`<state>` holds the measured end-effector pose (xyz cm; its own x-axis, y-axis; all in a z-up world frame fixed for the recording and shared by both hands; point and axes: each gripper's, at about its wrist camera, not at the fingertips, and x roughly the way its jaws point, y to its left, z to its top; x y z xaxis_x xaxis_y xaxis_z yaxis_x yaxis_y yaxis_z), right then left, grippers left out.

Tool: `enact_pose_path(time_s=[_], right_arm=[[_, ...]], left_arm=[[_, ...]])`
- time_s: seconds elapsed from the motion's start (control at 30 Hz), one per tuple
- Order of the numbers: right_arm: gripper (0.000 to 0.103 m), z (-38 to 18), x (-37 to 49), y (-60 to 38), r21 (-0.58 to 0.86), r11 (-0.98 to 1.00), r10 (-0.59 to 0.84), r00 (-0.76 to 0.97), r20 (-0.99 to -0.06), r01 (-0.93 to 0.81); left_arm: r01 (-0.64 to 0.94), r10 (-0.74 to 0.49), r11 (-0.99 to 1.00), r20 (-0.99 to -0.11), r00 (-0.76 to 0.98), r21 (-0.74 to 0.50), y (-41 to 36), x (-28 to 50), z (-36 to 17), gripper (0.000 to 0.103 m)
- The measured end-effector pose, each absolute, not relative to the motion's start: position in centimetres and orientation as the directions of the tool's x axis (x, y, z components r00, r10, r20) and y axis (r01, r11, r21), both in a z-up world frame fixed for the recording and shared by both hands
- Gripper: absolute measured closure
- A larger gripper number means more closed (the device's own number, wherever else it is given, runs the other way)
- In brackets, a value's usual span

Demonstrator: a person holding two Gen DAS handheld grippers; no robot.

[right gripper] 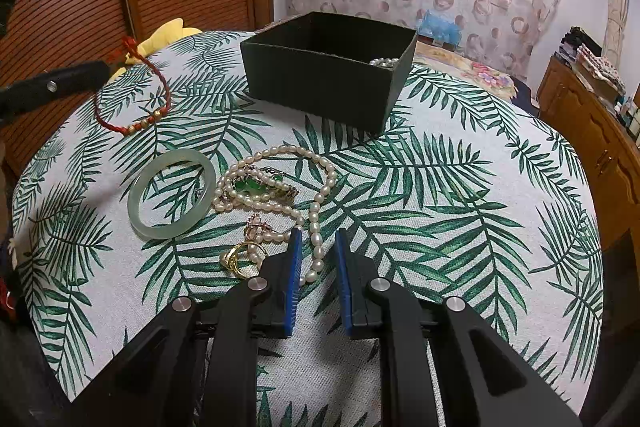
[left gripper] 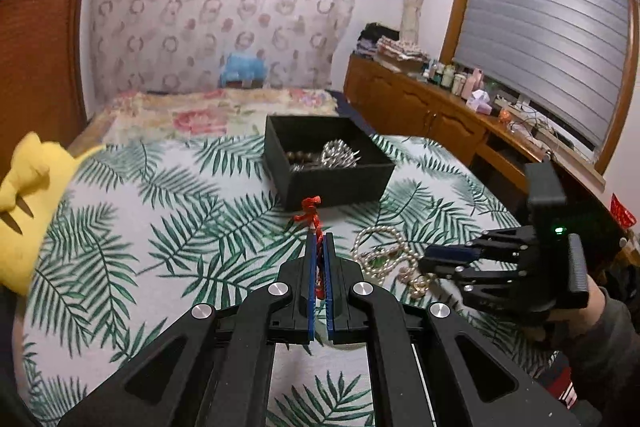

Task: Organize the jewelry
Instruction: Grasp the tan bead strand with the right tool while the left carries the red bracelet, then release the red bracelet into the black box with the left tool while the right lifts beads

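Note:
My left gripper (left gripper: 319, 239) is shut on a red cord bracelet (left gripper: 313, 213) and holds it above the leaf-print cloth; in the right wrist view the bracelet (right gripper: 134, 95) hangs from the left gripper (right gripper: 105, 67), its gold beads low. The black box (left gripper: 328, 157) (right gripper: 320, 67) holds silver and bead jewelry (left gripper: 338, 154). My right gripper (right gripper: 317, 237) is open, its jaws either side of a pearl necklace (right gripper: 280, 183) strand. It also shows in the left wrist view (left gripper: 426, 259). A jade bangle (right gripper: 172, 193), a green-stone piece (right gripper: 260, 185) and a gold ring (right gripper: 240, 259) lie beside it.
A yellow plush toy (left gripper: 24, 203) lies at the left. A floral bedspread (left gripper: 216, 115) lies behind the box. A wooden cabinet (left gripper: 420, 103) with bottles runs along the right under a window with blinds.

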<state>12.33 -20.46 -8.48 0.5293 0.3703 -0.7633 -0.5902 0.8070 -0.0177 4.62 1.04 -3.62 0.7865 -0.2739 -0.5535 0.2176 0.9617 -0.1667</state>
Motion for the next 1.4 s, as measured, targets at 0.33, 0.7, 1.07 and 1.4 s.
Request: enact_pose_path(time_s=[0.33, 0.7, 1.07, 1.4], right_arm=[[0.097, -8.4, 12.4, -20.3, -0.027, 0.806, 0.366, 0.534, -0.763, -0.591], [0.097, -3.4, 14.4, -21.9, -0.018, 0.816, 0.415, 0.608, -0.677, -0.578], [0.097, 1.4, 16.8, -21.6, -0.011, 0.797, 0.474, 0.637, -0.607, -0.604], [0.097, 4.6, 19.3, -21.0, -0.034, 0.780, 0.502, 0.656, -0.563, -0.625]], left_arm=[[0.268, -0.313, 0.950, -0.515, 0.798, -0.163, 1.0, 3.8, -1.9, 0.101], [0.305, -0.355, 0.935, -0.519, 0.777, -0.183, 1.0, 5.8, -1.6, 0.101], [0.314, -0.345, 0.938, -0.523, 0.780, -0.150, 0.6, 9.7, -0.1, 0.101], [0.296, -0.308, 0.949, -0.544, 0.781, -0.112, -0.1, 13.7, 0.0, 0.101]])
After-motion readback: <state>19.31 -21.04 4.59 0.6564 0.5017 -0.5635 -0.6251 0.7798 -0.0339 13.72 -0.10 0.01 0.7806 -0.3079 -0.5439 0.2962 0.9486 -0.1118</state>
